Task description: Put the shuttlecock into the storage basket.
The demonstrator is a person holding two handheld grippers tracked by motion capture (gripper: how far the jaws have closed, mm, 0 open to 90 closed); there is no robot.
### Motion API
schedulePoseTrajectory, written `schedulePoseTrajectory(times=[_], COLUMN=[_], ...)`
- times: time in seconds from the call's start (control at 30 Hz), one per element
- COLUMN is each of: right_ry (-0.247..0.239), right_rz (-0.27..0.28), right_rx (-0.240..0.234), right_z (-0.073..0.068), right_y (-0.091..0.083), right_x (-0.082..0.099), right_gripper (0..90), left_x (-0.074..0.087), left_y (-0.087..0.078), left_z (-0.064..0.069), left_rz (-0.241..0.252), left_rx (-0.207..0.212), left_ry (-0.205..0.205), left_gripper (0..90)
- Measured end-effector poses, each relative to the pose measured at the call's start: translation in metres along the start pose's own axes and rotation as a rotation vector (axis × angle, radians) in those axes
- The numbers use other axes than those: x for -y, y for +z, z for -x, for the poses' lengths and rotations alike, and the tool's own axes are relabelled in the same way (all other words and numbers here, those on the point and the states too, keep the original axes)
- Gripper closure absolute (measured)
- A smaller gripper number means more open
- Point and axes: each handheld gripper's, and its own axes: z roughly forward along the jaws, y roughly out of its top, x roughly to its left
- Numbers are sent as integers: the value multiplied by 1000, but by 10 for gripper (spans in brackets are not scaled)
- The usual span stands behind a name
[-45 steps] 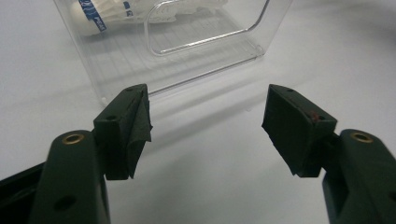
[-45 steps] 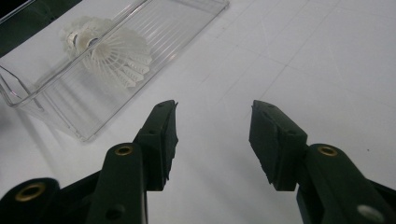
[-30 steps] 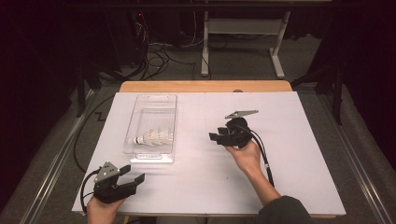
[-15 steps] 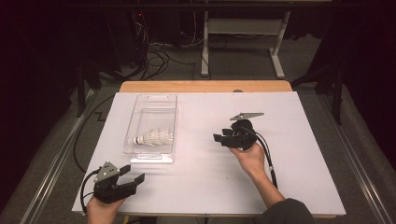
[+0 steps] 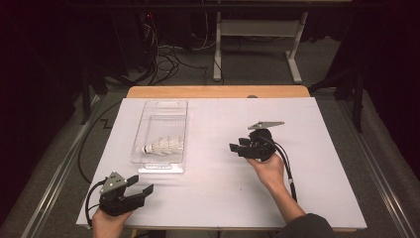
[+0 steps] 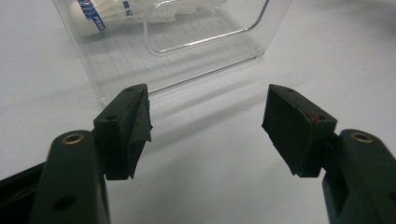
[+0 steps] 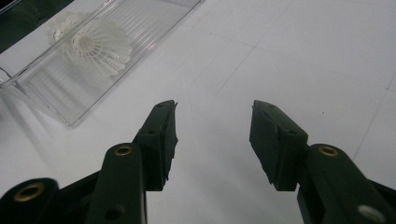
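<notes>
- A white feather shuttlecock, its cork banded in blue with print too small to read, lies on its side in the clear ribbed plastic tray.
- Your left gripper rests just before the tray's near end, its matte black jaws apart and empty.
- Your right gripper sits well right of the tray, jaws apart, holding nothing.

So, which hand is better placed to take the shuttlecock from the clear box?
Probably left: the left gripper sits just before the clear box, fingers open toward the shuttlecock; the right gripper is farther.
</notes>
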Motion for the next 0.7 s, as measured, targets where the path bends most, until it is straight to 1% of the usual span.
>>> schedulePoseTrajectory(times=[0.23, 0.33, 0.5, 0.7], right_ry=[-1, 4, 11, 17], right_rz=[7, 4, 17, 19], right_rx=[4, 10, 8, 15], right_z=[4, 5, 8, 11], right_y=[-4, -6, -9, -13], right_x=[4, 5, 7, 11], right_gripper=[518, 514, 508, 501], left_x=[0, 0, 0, 0], left_y=[0, 0, 0, 0], left_z=[0, -1, 0, 0], left_rz=[2, 3, 4, 4], left_rx=[1, 2, 1, 0], left_ry=[-3, -5, -7, -6], left_gripper=[330, 330, 330, 330])
